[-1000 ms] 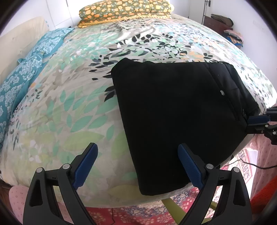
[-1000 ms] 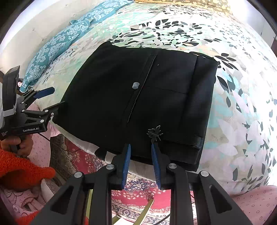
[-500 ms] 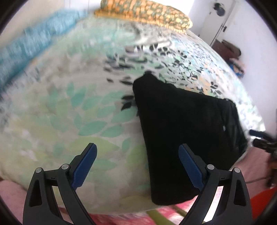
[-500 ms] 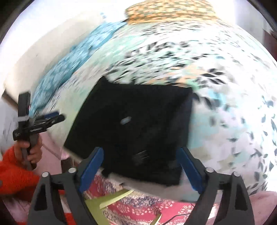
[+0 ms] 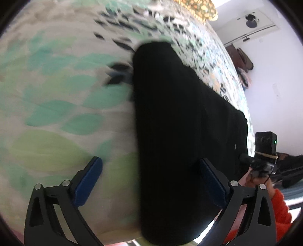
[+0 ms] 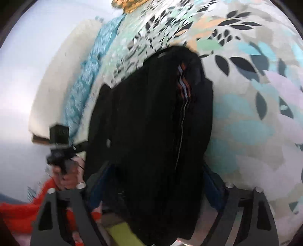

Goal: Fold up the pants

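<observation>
The black pants (image 5: pixel 180 132) lie folded in a thick rectangle near the front edge of the bed; they also show in the right wrist view (image 6: pixel 151 132), where a striped inner waistband shows. My left gripper (image 5: pixel 151 181) is open, its jaws straddling the left end of the pants close above them. My right gripper (image 6: pixel 157 181) is open, its jaws straddling the right end with the waistband. Each gripper shows in the other's view, the right one (image 5: pixel 265 151) and the left one (image 6: pixel 60 143), held by hands in orange sleeves. Both views are blurred.
The bed has a leaf-print cover (image 5: pixel 56 113). An orange patterned pillow (image 5: pixel 198 9) lies at the head and blue pillows (image 6: pixel 90 75) along the left side. Furniture with clothes (image 5: pixel 244 62) stands by the far wall. A patterned rug lies below the bed edge.
My right gripper has opened from a nearly shut stance. Both grippers have swung in close over the two ends of the folded pants, turning their views sideways.
</observation>
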### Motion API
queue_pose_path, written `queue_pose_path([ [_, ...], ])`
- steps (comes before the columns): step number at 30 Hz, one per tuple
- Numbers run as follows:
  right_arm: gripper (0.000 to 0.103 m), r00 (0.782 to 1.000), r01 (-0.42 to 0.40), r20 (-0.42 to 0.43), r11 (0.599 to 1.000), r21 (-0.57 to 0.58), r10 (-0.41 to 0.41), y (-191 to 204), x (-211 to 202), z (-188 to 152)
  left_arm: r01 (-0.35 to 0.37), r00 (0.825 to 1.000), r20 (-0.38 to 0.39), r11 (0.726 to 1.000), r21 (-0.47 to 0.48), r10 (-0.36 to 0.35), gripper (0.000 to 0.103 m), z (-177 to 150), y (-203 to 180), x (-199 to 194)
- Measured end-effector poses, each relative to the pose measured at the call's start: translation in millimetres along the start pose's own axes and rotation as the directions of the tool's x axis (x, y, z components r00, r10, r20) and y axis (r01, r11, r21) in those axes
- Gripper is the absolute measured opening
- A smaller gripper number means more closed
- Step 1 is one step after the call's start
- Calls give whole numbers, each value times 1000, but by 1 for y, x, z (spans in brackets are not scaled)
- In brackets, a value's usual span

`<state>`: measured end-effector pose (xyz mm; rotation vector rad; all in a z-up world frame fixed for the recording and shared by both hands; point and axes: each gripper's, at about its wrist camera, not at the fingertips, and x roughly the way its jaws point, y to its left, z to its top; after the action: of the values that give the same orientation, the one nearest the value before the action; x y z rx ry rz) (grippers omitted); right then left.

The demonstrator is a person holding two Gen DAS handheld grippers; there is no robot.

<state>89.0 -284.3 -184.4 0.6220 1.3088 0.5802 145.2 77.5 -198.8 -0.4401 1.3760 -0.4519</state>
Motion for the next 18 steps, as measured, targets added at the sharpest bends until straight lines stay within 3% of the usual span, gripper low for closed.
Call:
queue_pose_path([
  [1,58,1000,-11,-2,1000,8,11,0,0,-1,-39,999,-12,999,33,40,101,1,-12,8],
  [2,51,1000,-26,3,1000,17,26,0,-1,-1,-62,998,-14,995,74,63,90,0,-24,13],
  [3,48,1000,-27,13,1000,11,27,4,-3,-2,-50,999,-14,993,104,51,60,0,-36,15],
  [4,43,999,-22,23,1000,-2,22,8,-5,-3,-96,995,-3,990,108,97,50,0,-48,12],
  [6,39,997,-43,55,999,-27,44,23,-16,-1,-105,994,16,986,127,104,31,4,-60,1],
  [10,38,992,-61,101,989,-131,74,60,-39,25,-56,994,103,985,163,39,29,31,-79,-38],
  [14,38,984,-32,167,978,-204,67,79,-50,90,-70,979,202,985,159,37,30,80,-91,-56],
  [17,42,980,37,201,981,-191,2,72,-36,129,-135,961,260,983,123,100,42,108,-89,-47],
  [18,43,980,62,200,983,-175,-26,66,-31,134,-182,950,274,977,108,147,51,112,-88,-40],
])
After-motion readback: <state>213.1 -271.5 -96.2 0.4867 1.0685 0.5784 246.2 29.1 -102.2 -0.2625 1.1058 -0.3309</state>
